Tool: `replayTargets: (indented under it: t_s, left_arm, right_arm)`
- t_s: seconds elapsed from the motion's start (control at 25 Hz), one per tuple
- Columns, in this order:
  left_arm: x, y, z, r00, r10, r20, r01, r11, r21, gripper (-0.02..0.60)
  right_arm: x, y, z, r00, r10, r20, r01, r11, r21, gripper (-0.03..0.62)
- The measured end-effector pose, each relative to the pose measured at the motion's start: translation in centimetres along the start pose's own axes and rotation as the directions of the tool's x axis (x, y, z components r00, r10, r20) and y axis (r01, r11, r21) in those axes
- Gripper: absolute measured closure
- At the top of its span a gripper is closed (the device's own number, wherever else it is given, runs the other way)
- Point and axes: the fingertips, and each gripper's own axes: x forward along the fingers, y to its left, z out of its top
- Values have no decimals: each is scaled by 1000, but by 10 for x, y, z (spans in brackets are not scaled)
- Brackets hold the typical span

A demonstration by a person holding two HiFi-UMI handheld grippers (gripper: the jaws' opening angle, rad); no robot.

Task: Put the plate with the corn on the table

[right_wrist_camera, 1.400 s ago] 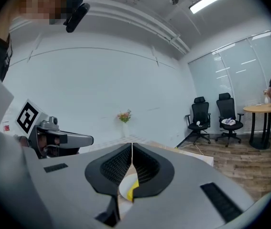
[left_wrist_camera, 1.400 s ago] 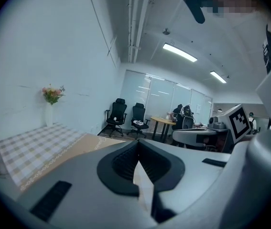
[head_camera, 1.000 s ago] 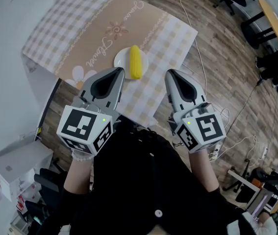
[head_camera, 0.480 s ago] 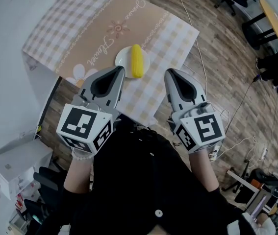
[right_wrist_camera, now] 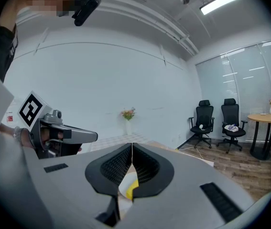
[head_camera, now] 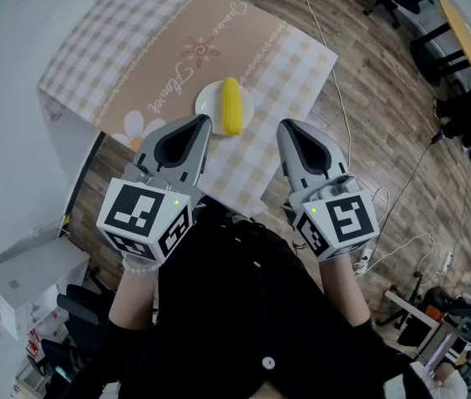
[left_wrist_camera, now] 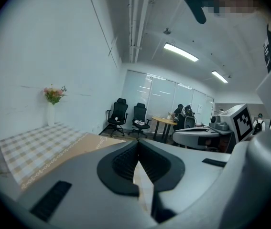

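Note:
A yellow corn cob lies on a small white plate that rests on the checked tablecloth of the table, near its front edge. My left gripper hovers just in front of the plate, tips together, holding nothing. My right gripper hangs to the plate's right, over the cloth's corner, likewise shut and empty. In the right gripper view a sliver of corn and plate shows through the gap behind the closed jaws. In the left gripper view the closed jaws hide the plate.
A vase of flowers stands at the table's far end. Cables trail over the wooden floor to the right. Office chairs and a round table stand by the far windows. White boxes sit at lower left.

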Motion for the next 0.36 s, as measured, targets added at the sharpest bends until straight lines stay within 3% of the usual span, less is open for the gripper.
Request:
replayTargets:
  t_s: [0.36]
  left_arm:
    - [5,-3,-2,1000,-11,-2,11,1000,-18,568]
  right_arm:
    - [-2,-3,-4,1000,-2,-7,3,1000,20,551]
